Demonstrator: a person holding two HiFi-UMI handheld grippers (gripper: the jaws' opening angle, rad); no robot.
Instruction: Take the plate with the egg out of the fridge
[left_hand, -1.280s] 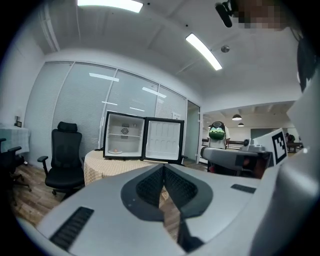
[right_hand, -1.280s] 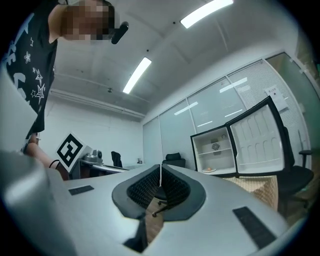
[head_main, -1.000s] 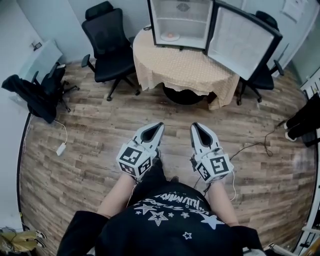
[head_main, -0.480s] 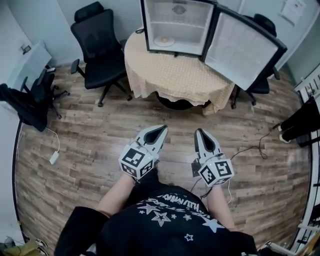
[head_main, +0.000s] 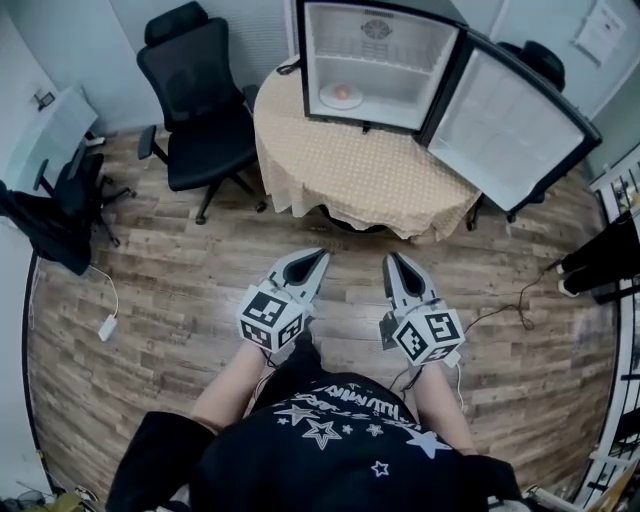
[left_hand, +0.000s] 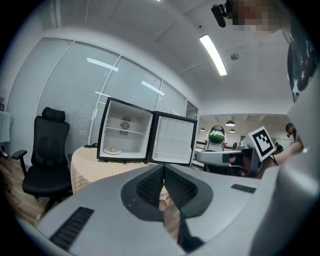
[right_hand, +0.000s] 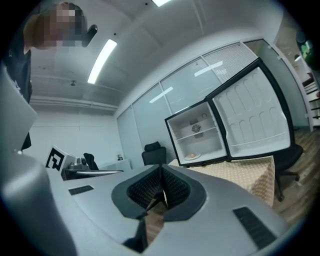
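Note:
A small fridge (head_main: 375, 60) stands open on a round table (head_main: 360, 170), its door (head_main: 515, 125) swung out to the right. On its lower shelf lies a white plate (head_main: 341, 96) with an egg (head_main: 343, 93); the plate (left_hand: 112, 151) and plate (right_hand: 192, 156) also show in both gripper views. My left gripper (head_main: 318, 257) and right gripper (head_main: 390, 260) are held side by side over the wooden floor, well short of the table. Both have their jaws together with nothing between them.
A black office chair (head_main: 195, 95) stands left of the table, another chair (head_main: 540, 60) behind the fridge door. A chair draped with dark clothing (head_main: 55, 215) is at the left wall. A cable (head_main: 515, 295) lies on the floor at right.
The table and fridge have come closer and shifted slightly right in the head view. Both grippers stay side by side with jaws together.

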